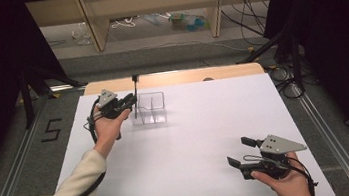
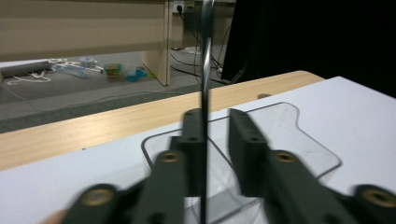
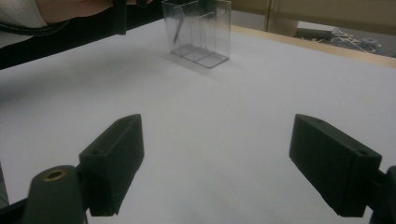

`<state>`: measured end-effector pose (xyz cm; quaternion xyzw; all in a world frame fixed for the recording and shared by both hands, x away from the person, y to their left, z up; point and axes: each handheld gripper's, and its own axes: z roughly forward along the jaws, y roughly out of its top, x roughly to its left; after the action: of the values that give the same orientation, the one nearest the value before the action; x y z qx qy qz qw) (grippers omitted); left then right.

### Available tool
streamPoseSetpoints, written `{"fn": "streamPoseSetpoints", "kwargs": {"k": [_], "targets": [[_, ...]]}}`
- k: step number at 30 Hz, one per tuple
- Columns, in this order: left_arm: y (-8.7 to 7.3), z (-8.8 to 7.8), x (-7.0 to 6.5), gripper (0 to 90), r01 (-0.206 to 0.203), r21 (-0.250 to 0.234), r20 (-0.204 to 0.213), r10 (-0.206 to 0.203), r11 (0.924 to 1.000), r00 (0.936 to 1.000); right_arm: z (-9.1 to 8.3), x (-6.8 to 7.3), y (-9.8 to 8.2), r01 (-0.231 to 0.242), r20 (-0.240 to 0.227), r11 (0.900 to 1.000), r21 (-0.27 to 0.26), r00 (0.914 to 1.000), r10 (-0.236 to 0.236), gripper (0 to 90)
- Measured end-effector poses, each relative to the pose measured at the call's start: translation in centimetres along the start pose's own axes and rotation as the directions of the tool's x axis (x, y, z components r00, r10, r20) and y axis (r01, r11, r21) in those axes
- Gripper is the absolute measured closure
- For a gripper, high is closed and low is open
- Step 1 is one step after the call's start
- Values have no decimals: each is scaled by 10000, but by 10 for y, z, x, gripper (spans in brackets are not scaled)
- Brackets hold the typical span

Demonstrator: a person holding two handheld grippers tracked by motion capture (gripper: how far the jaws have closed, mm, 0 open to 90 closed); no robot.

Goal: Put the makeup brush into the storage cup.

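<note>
Left hand-held gripper (image 1: 130, 101), jaws parted, frees the rod (image 1: 135, 96) in the box (image 1: 148, 108); leaning toward 12 o'clock, it may topple. Right hand-held gripper (image 1: 242, 152) gapes empty.

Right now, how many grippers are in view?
2. Left gripper by the clear box at far left, thin black rod between its fingers; right gripper open, over the table's near right.

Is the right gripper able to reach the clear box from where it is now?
Probably yes. Bare white table lies between the open right gripper and the clear box; the left gripper at the box's far side may crowd it.
</note>
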<state>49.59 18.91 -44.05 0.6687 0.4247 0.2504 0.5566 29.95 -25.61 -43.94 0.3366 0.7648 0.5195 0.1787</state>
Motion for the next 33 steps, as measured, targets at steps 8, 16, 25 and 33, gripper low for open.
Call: {"fn": "streamPoseSetpoints", "kwargs": {"k": [8,16,25,33], "targets": [[6,-23,-5,271,-65,-381,313,77,9993,9995,0,-1,0,183,64,9997,-148,9998,-182,189],[4,-42,-20,197,-563,-468,695,595,9973,9958,0,0,0,2,26,10000,-47,10000,-2,188],[-2,-61,-32,170,-777,-569,1067,834,9954,9908,-1,0,0,-27,43,10000,-63,10000,27,184],[-9,-79,-41,163,-975,-549,1355,1042,9937,9853,1,0,0,-80,-43,9997,-247,10000,79,183]]}}
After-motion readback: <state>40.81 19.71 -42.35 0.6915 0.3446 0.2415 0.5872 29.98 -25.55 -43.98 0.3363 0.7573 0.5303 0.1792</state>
